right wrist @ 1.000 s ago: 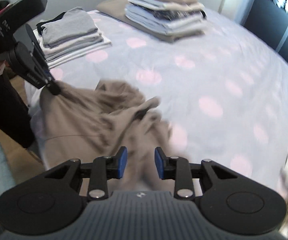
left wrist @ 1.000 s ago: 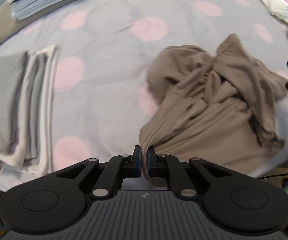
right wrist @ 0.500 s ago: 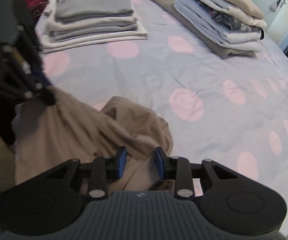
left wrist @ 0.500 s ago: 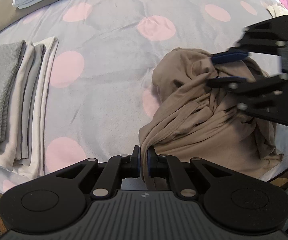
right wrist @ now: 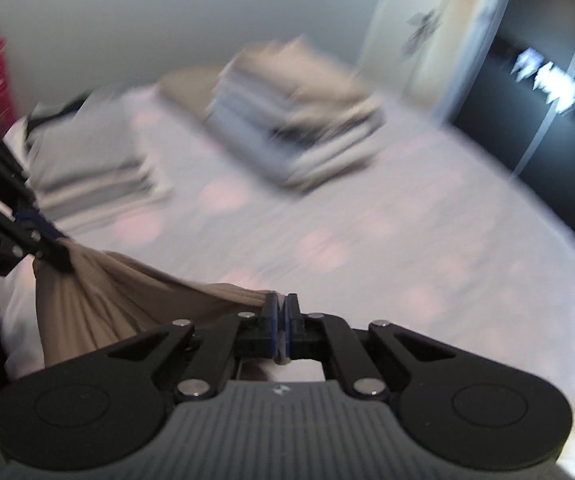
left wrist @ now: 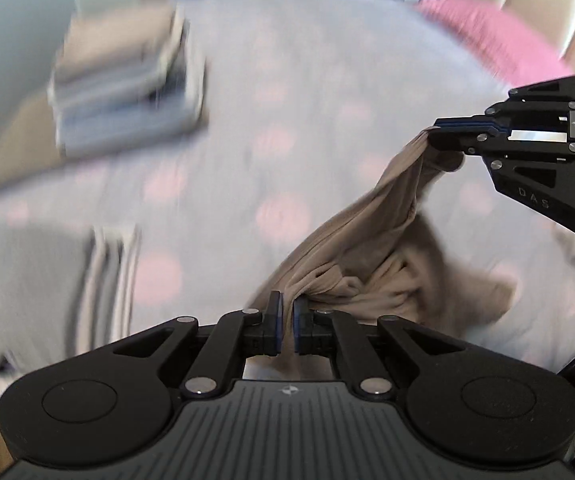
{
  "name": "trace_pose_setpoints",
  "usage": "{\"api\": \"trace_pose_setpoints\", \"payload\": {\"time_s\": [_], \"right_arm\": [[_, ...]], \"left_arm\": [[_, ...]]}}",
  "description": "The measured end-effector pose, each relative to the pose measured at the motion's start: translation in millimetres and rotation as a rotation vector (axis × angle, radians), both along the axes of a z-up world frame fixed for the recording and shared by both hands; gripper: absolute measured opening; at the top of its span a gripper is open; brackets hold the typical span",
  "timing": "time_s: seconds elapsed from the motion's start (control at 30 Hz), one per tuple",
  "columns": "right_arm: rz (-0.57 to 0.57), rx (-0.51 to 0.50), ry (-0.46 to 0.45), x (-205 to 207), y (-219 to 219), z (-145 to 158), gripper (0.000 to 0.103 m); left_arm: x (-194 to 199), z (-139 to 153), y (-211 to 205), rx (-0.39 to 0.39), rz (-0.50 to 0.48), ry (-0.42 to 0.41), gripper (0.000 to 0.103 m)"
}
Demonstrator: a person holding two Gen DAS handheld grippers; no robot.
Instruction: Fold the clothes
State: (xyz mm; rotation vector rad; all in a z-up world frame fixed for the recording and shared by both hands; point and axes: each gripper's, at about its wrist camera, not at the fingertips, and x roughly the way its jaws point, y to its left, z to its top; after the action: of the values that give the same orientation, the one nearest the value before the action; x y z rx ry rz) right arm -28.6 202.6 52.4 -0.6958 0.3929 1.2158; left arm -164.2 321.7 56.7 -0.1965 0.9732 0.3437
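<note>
A tan garment (left wrist: 371,256) hangs lifted above the bed, stretched between both grippers. My left gripper (left wrist: 286,312) is shut on one edge of it at the bottom middle of the left wrist view. My right gripper (right wrist: 281,312) is shut on another edge; it also shows in the left wrist view (left wrist: 441,128), pinching the cloth at upper right. In the right wrist view the garment (right wrist: 127,292) runs leftward to the left gripper (right wrist: 53,250). The lower part of the garment bunches loosely below.
The bed has a lilac cover with pink dots (left wrist: 287,120). A folded grey and white stack (left wrist: 55,272) lies at the left, a taller folded stack (left wrist: 127,96) farther back. A pink cloth (left wrist: 495,36) lies far right. Background is motion-blurred.
My right gripper has closed on the tan garment. Both grippers have risen, lifting the garment off the bed and pulling it taut between them. The views tilted up towards the room.
</note>
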Motion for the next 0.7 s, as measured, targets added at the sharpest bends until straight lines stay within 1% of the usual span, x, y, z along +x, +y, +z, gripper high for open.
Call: {"api": "trace_pose_setpoints", "payload": {"time_s": [0.07,0.2,0.27,0.33,0.43,0.5,0.57,0.63,0.67,0.7], "right_arm": [[-0.052,0.078,-0.064,-0.2,-20.6,38.6,0.004],[-0.147,0.258,-0.138,-4.3,-68.7,114.6,0.004],[-0.181,0.338,-0.183,-12.7,-92.0,147.2,0.004],[-0.209,0.405,-0.221,-21.4,-113.0,176.4,0.004],[-0.244,0.478,-0.264,-32.6,-138.7,209.5,0.004],[-0.256,0.493,-0.265,-36.6,-152.9,221.4,0.004],[-0.264,0.483,-0.236,-35.7,-163.1,222.4,0.004],[-0.271,0.447,-0.206,-30.0,-168.2,210.6,0.004],[-0.274,0.414,-0.185,-26.3,-168.2,198.9,0.004],[-0.280,0.366,-0.145,-19.8,-166.3,180.7,0.004]], "left_arm": [[-0.5,39.0,-13.2,0.063,-0.022,-0.079,0.003],[-4.8,110.7,-43.5,0.155,-0.065,-0.239,0.003],[-8.1,140.8,-60.4,0.205,-0.088,-0.308,0.003],[-11.7,168.0,-75.6,0.242,-0.115,-0.369,0.003],[-17.3,194.6,-94.0,0.252,-0.158,-0.424,0.003],[-18.5,200.6,-106.3,0.275,-0.180,-0.436,0.003],[-13.8,193.7,-114.2,0.270,-0.213,-0.411,0.003],[-2.7,172.5,-116.6,0.245,-0.243,-0.351,0.003],[2.9,155.1,-117.1,0.225,-0.255,-0.310,0.003],[8.0,138.0,-117.8,0.202,-0.267,-0.267,0.003]]}}
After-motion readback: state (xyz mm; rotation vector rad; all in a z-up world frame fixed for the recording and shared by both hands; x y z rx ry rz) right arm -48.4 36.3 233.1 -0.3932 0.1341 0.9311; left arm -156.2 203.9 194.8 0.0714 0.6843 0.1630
